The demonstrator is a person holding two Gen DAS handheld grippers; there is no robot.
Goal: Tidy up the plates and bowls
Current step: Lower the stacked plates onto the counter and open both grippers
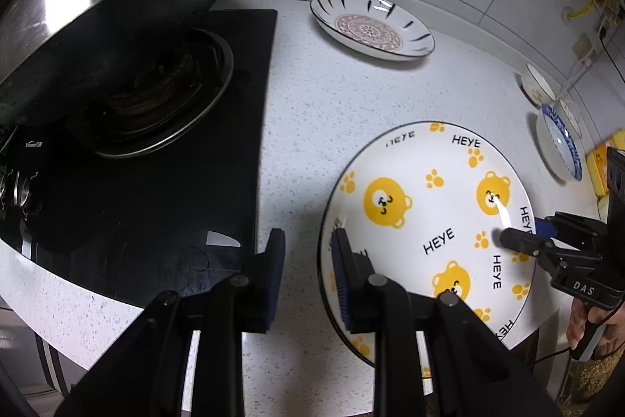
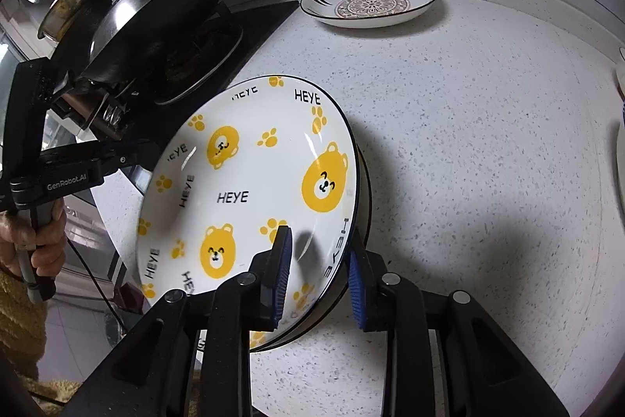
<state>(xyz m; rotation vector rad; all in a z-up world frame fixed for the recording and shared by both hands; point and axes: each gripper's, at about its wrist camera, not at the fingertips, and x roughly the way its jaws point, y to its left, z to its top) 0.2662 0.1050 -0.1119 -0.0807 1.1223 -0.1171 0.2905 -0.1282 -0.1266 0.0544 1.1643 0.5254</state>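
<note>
A white bear plate [image 1: 429,217] with yellow bears and "HEYE" lettering lies on the speckled counter near its front edge. My right gripper [image 2: 320,272] straddles the plate's right rim [image 2: 351,206], one finger over the plate face and one outside; the jaws look wide and the plate seems tilted up. In the left wrist view the right gripper [image 1: 519,237] shows at the plate's right edge. My left gripper [image 1: 308,260] is open and empty, its right finger just over the plate's left rim. A mandala plate [image 1: 371,24] [image 2: 369,0] sits at the back.
A black gas hob [image 1: 156,163] with a lidded wok [image 1: 97,6] fills the left side. Small bowls [image 1: 558,139] stand at the far right by the wall. The counter's front edge is close under both grippers.
</note>
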